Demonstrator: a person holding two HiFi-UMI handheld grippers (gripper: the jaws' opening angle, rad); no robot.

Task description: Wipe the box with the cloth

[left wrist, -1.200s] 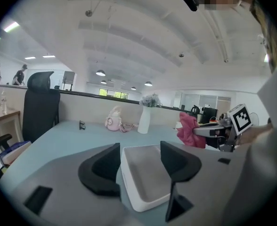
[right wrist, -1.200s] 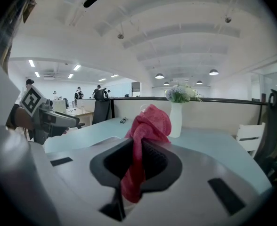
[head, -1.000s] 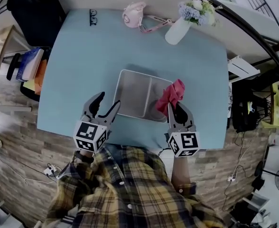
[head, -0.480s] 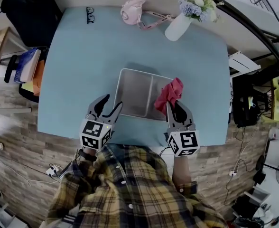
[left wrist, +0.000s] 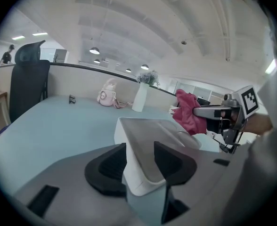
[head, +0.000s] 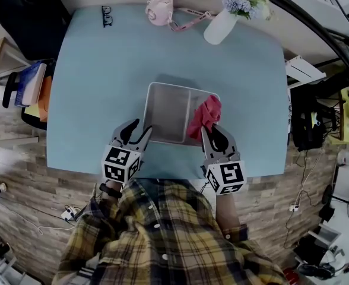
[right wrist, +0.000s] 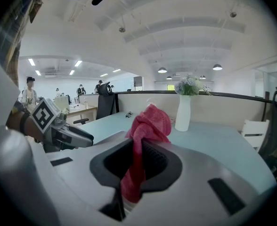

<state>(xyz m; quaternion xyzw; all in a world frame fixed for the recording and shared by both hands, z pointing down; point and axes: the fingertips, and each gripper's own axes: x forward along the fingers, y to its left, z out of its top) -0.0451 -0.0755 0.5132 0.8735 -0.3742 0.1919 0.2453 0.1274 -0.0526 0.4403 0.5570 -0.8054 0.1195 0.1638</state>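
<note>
A shallow white box with two compartments lies in the middle of the light blue table. My left gripper is at its near left corner. In the left gripper view that corner of the box stands between the jaws of the left gripper, which have just been closing, with a gap still showing at the inner pad. My right gripper is shut on a red cloth, which hangs bunched over the box's right compartment. The cloth rises out of the right gripper.
At the table's far edge stand a white vase with flowers, a pink pouch with a strap and black glasses. A black chair is beyond the far left corner. The near table edge runs just under both grippers.
My left gripper has come down to the box's near left corner and its jaws have narrowed around it. The right gripper has carried the cloth left, over the box's right part.
</note>
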